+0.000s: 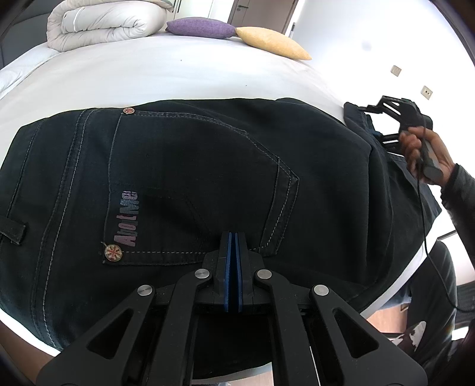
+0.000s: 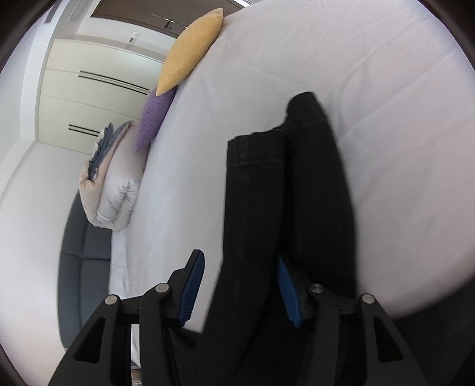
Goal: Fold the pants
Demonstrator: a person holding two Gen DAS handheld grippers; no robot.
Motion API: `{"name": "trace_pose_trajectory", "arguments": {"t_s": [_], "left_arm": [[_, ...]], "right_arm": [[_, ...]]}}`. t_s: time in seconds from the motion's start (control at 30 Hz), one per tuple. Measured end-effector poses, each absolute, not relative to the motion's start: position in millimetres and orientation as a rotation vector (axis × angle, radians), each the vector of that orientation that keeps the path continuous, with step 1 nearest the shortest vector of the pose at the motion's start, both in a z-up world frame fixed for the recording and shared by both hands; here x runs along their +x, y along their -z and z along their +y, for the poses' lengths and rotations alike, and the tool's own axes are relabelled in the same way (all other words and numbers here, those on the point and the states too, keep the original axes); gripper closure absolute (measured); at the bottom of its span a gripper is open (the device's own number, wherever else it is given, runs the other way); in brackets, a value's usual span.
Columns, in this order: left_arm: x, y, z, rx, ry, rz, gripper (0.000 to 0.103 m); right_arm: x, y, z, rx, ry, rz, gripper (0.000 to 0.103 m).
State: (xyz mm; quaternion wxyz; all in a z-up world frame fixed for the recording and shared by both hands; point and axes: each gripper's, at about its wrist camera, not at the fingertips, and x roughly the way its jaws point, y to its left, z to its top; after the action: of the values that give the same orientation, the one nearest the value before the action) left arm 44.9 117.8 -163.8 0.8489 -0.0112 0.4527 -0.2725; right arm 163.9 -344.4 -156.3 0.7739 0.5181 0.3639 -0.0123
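A: Pants (image 1: 207, 184) lay spread on the white bed (image 1: 148, 77), pocket side up. Where were the tools?

B: The left hand-held gripper (image 1: 233, 246) was closed, empty, over the pocket. The right hand-held gripper (image 2: 240, 285) stood open astride a leg, pads apart from the cloth.

A: Risk?

B: Closing off-centre might catch one layer, skewing the fold.

Purple cushion (image 1: 200, 27), yellow cushion (image 1: 271, 43), rolled duvet (image 1: 104, 23)
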Motion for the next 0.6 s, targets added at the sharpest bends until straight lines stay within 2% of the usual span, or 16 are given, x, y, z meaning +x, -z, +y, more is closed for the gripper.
{"name": "trace_pose_trajectory", "arguments": {"t_s": [0.07, 0.13, 0.17, 0.33, 0.5, 0.6], "left_arm": [[45, 163, 117, -0.022, 0.574, 0.954, 0.101], [44, 163, 117, -0.022, 0.573, 0.953, 0.101], [45, 163, 117, -0.021, 0.573, 0.953, 0.101], [47, 164, 116, -0.024, 0.575, 0.95, 0.101], [47, 163, 119, -0.028, 0.577, 0.945, 0.101], [44, 161, 122, -0.026, 0.576, 0.943, 0.101]], "right_arm": [[176, 159, -349, 1.164, 0.018, 0.752, 0.053], [188, 158, -351, 1.167, 0.025, 0.75, 0.074], [191, 156, -352, 1.154, 0.034, 0.76, 0.097], [152, 118, -373, 1.063, 0.07, 0.653, 0.098], [44, 85, -410, 1.089, 0.153, 0.494, 0.098], [-36, 91, -423, 1.114, 0.243, 0.458, 0.099]]}}
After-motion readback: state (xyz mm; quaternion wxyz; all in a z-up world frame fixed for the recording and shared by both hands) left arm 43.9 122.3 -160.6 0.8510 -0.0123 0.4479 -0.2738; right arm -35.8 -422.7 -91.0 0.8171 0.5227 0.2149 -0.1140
